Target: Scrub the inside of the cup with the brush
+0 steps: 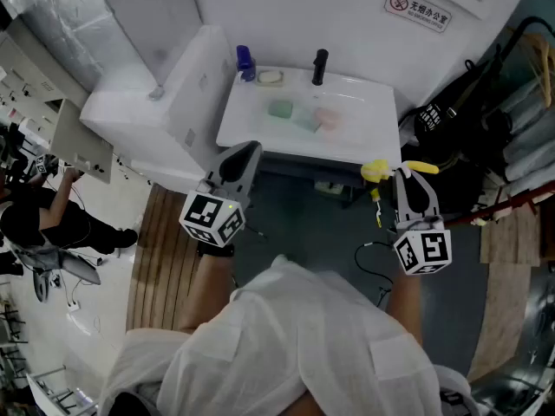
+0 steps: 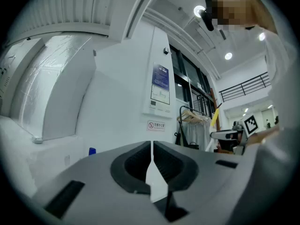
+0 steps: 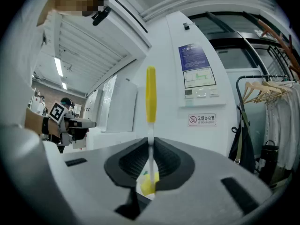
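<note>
View from above: I stand before a white sink (image 1: 253, 137) on the far wall, a tool in each hand, both held near my body and well short of the basin.

My left fingers (image 2: 136, 163) are closed flat against each other, with nothing between them.

My right fingers (image 3: 133, 165) are clamped on the brush (image 3: 150, 95), gripping its thin clear stem. A yellow end rises above the fingers and another yellow part sits below them. From the head view, the brush (image 1: 375, 171) lies crosswise, sticking out to the left and right of the fingers.

In the basin, beside the black tap (image 1: 319, 68), lie small pale green (image 1: 280, 109) and pink (image 1: 328, 119) things. One of them may be the cup, but they are too small to tell.

The brush looks light and stiff. Its stem is narrow and smooth, so I expect it to twist or slip in my grip once I scrub hard or it gets wet. A hold nearer the thicker yellow handle would steady it.

A cup that small is probably light and would skate around a wet basin. I would pinch its wall at the rim with my left fingers, firmly but without crushing, before working the brush inside.
</note>
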`<control>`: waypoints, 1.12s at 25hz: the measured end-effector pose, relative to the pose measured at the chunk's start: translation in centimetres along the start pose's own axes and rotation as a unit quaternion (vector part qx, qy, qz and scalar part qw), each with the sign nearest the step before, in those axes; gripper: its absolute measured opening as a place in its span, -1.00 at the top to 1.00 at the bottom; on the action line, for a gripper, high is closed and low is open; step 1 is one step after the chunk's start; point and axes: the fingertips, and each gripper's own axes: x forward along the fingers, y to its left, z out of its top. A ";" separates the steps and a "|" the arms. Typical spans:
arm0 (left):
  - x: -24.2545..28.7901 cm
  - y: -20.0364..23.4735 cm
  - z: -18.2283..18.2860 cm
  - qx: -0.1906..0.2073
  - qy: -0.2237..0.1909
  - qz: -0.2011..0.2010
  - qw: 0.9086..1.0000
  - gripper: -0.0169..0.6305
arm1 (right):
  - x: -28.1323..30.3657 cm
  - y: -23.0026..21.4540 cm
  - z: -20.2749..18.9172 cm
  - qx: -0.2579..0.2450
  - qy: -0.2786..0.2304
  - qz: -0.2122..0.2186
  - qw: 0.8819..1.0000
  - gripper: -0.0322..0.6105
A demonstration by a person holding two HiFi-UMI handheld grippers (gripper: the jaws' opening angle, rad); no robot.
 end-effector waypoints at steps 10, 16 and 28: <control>1.5 1.0 -1.2 -0.001 0.015 -0.011 1.000 0.91 | 1.7 -0.3 -0.8 -0.001 0.004 -0.003 1.000 0.80; 1.9 2.6 -1.9 0.002 0.024 -0.014 1.000 0.91 | 3.0 0.6 0.4 -0.001 -0.009 0.001 1.000 0.79; 4.2 4.4 -3.2 0.009 0.043 -0.051 0.998 0.91 | 6.8 2.8 1.3 -0.013 -0.009 0.021 1.000 0.79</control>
